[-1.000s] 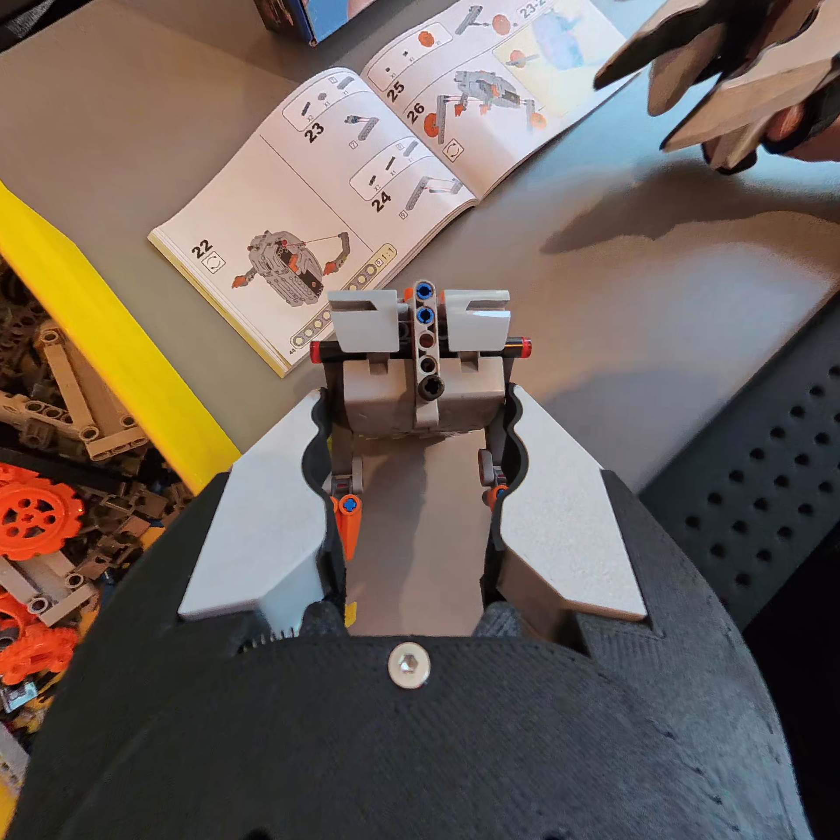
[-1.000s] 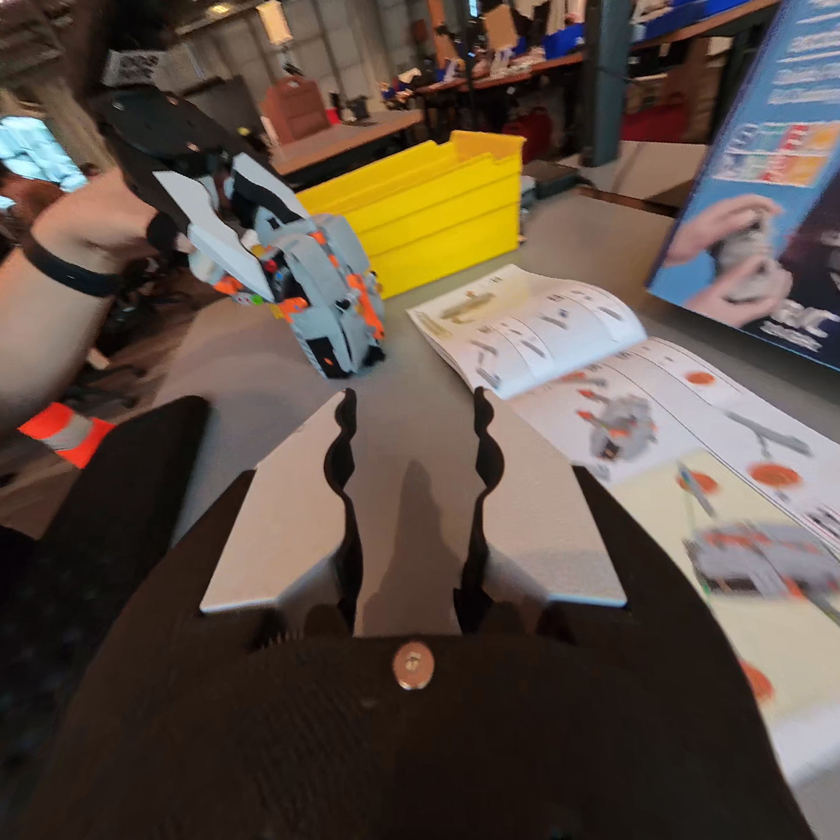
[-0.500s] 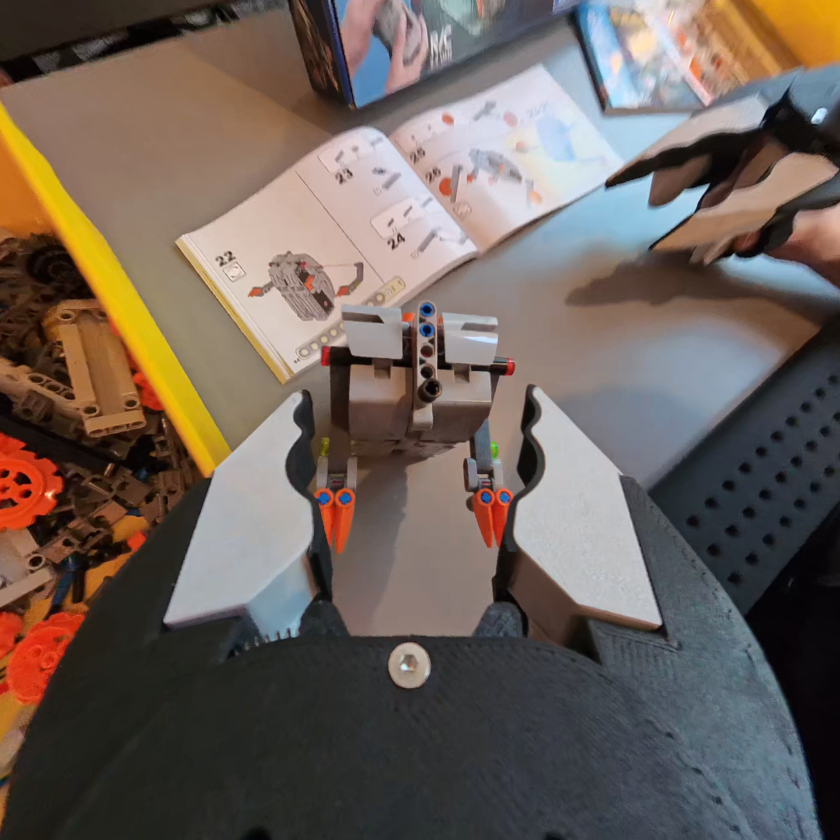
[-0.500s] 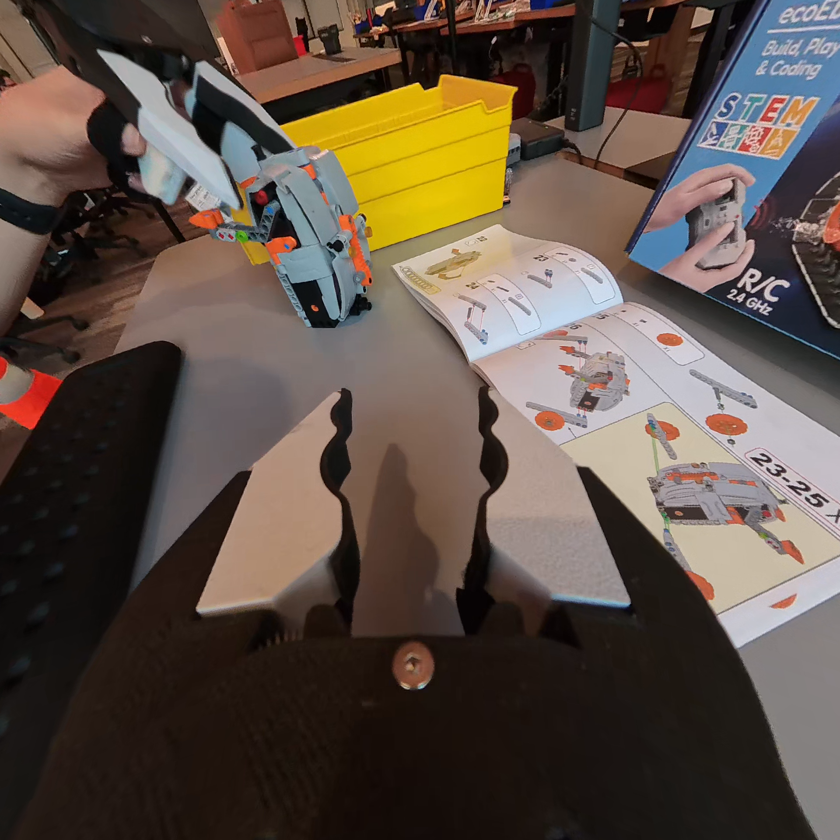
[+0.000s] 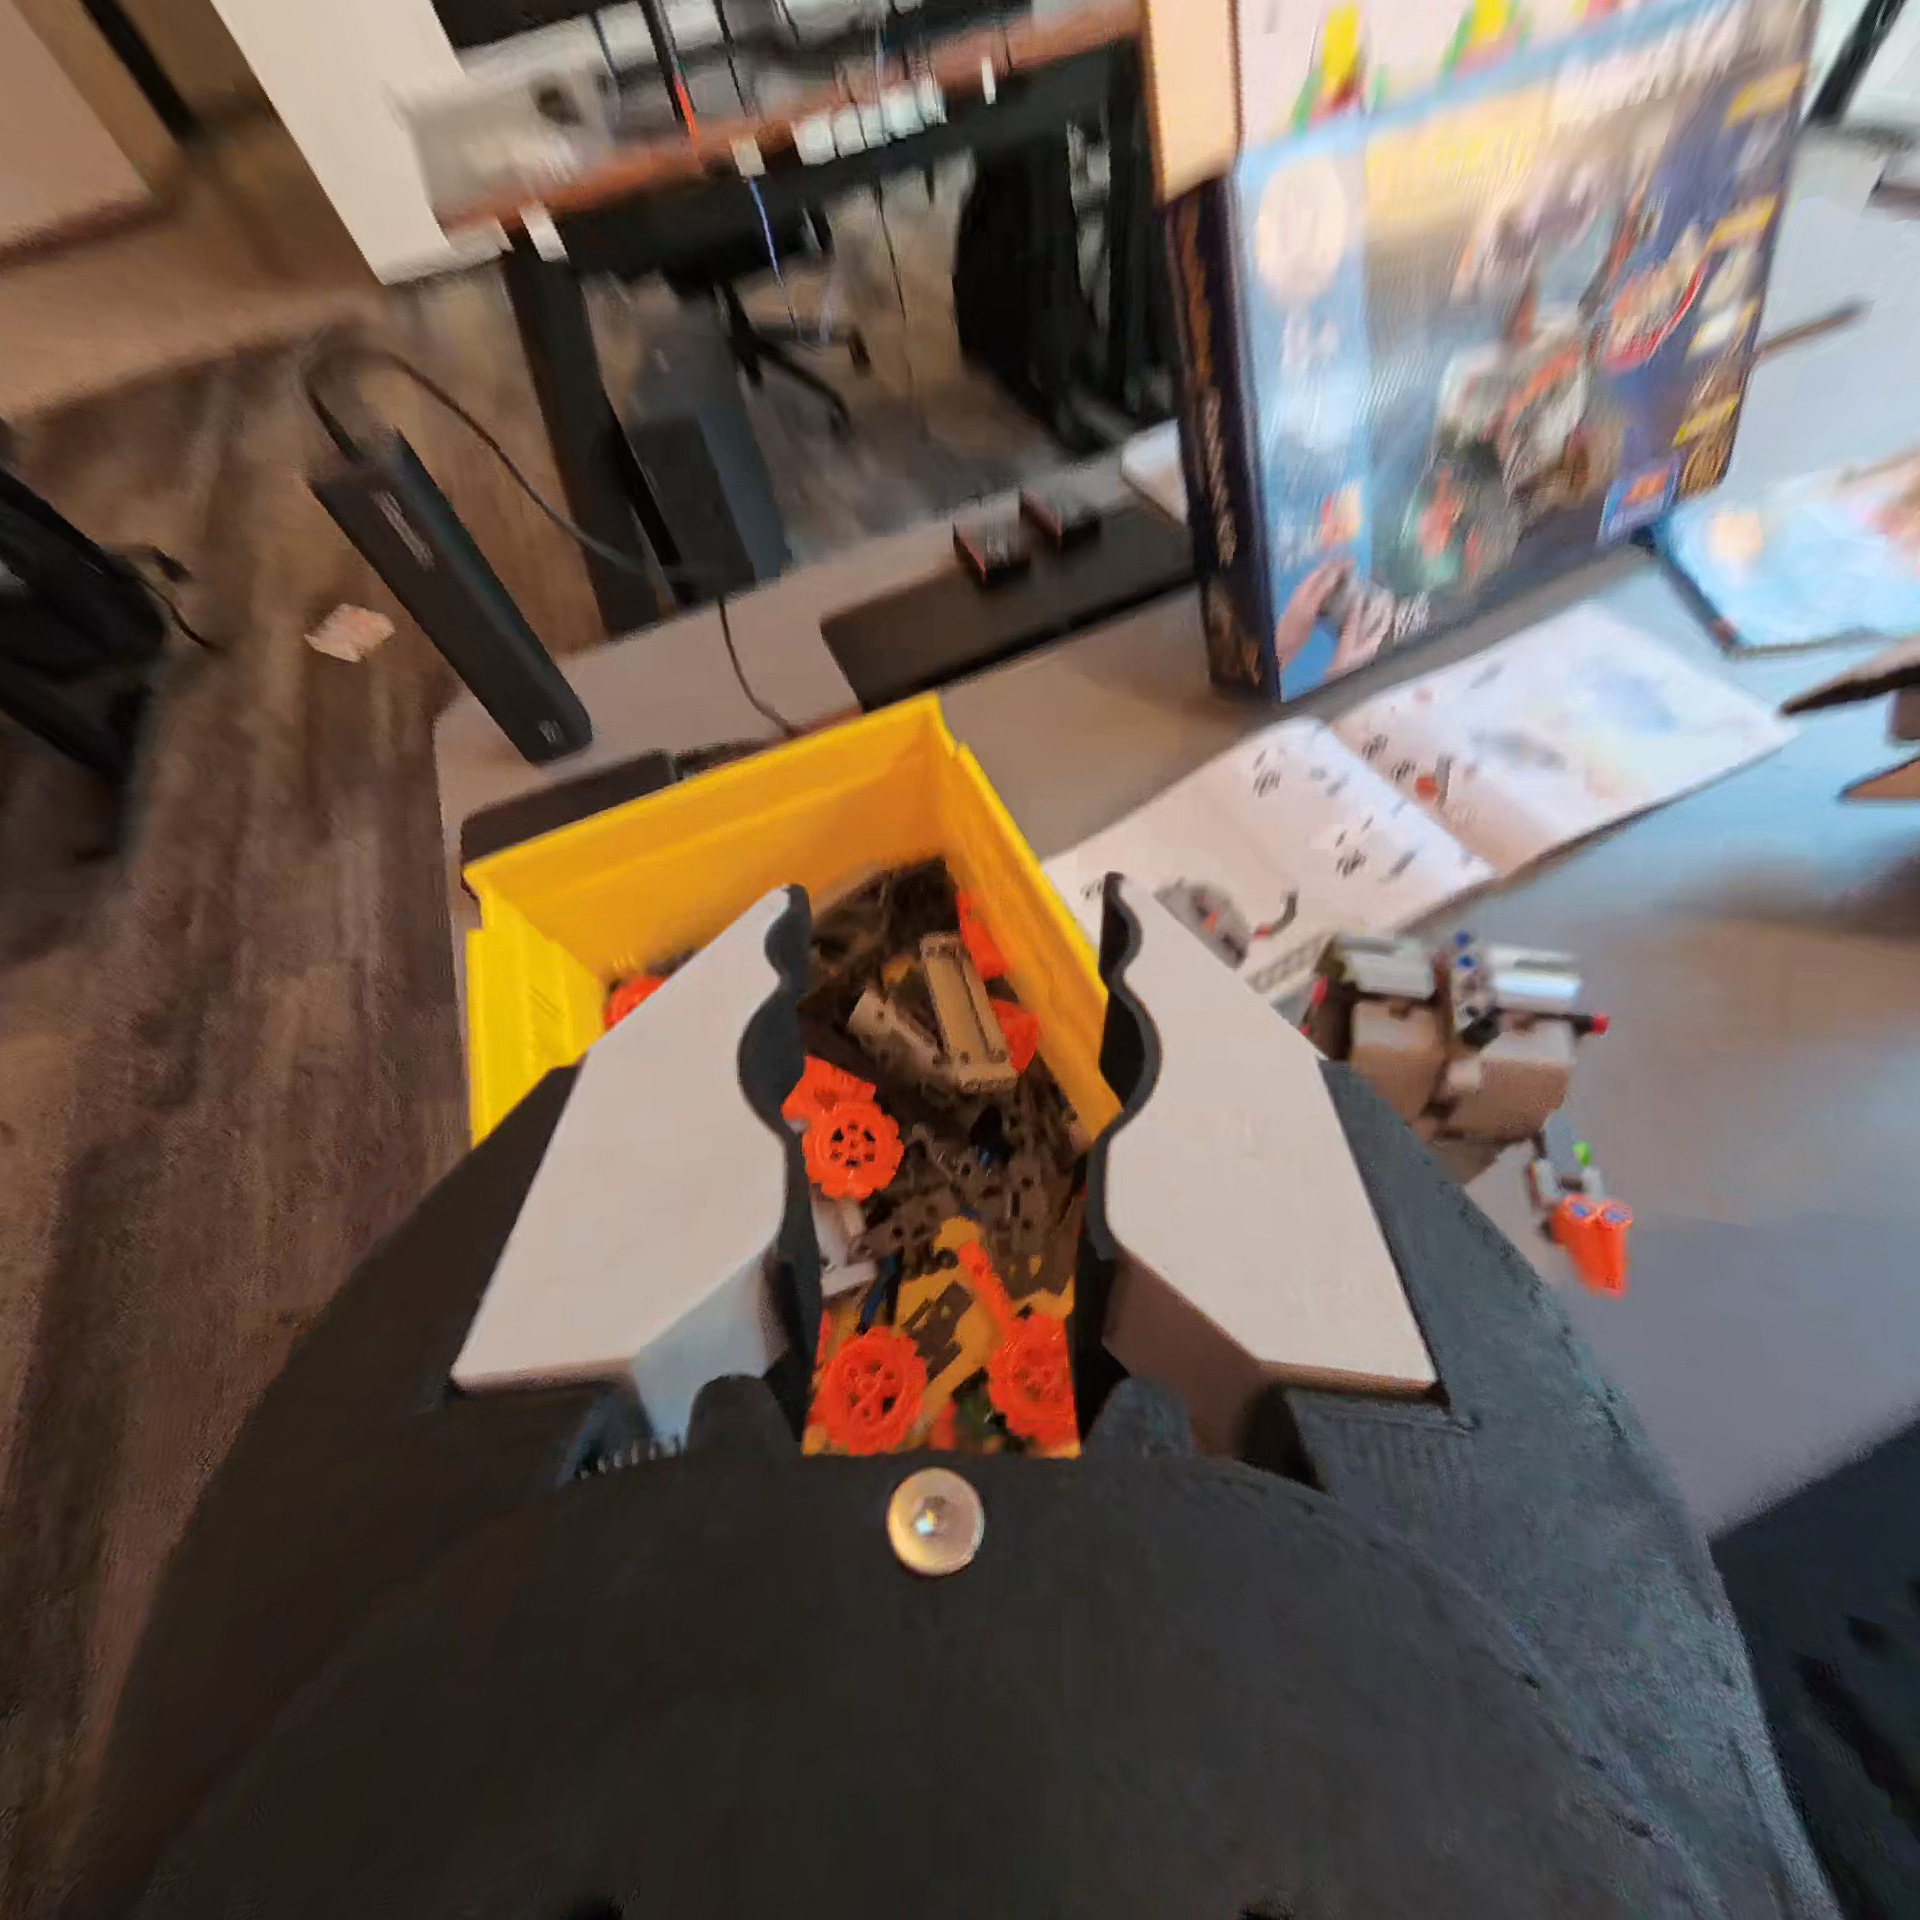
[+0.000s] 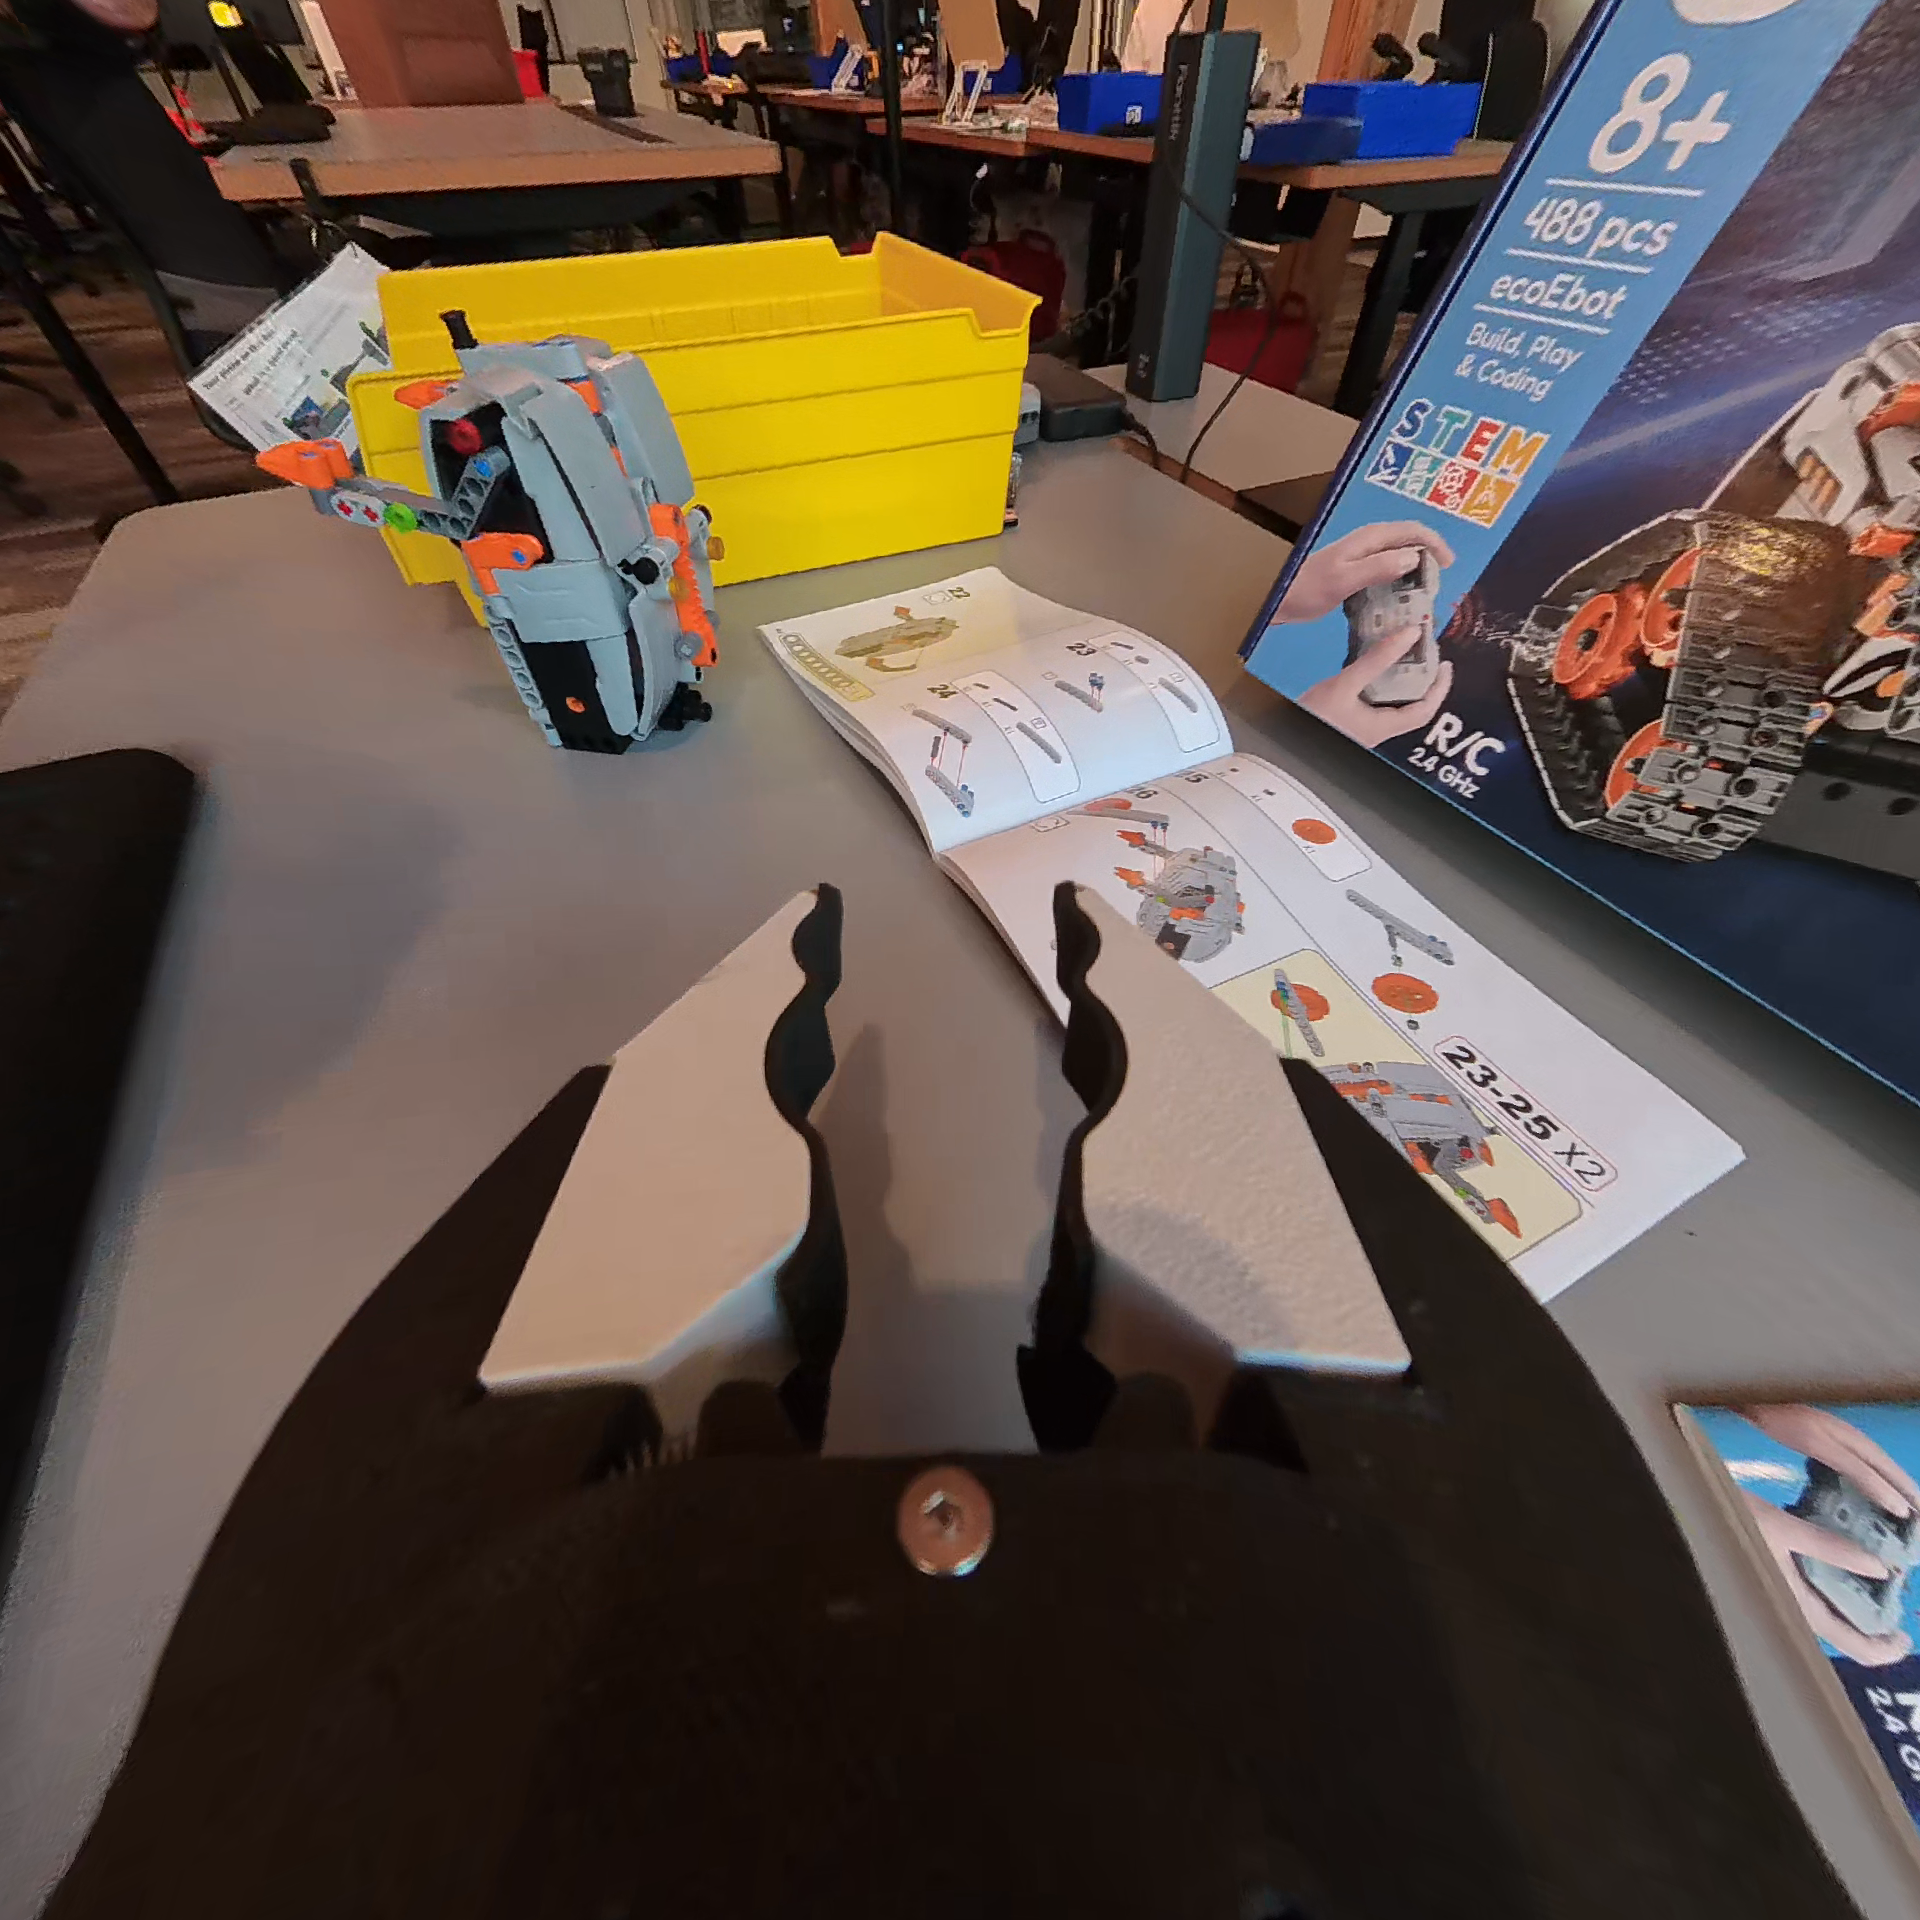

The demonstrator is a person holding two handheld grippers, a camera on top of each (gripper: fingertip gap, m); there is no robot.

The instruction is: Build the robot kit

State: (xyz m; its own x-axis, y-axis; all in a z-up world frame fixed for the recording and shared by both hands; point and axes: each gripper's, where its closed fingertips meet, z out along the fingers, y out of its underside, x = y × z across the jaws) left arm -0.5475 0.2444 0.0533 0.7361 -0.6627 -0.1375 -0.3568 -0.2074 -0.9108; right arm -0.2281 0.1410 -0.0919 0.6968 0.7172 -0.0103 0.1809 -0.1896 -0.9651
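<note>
Left gripper [image 5: 945, 914] spread wide, empty, over bin [image 5: 727, 821] of parts [image 5: 935, 1122]; right gripper [image 6: 940, 914] parted, empty, over table [image 6: 416, 883]. Model [image 6: 566, 551] standing beside bin; booklet [image 6: 1195, 883] open.

The left claw [image 5: 948, 914] is hanging spread and empty above an open yellow plastic bin [image 5: 727, 831] that is holding a jumble of black, grey and orange building-kit pieces. A grey-and-orange brick-built model [image 6: 582, 551] is standing upright on the grey table, just beside the bin, off to that claw's right. The right claw [image 6: 940, 909] is gaping empty over bare tabletop, the model well ahead to its left.
</note>
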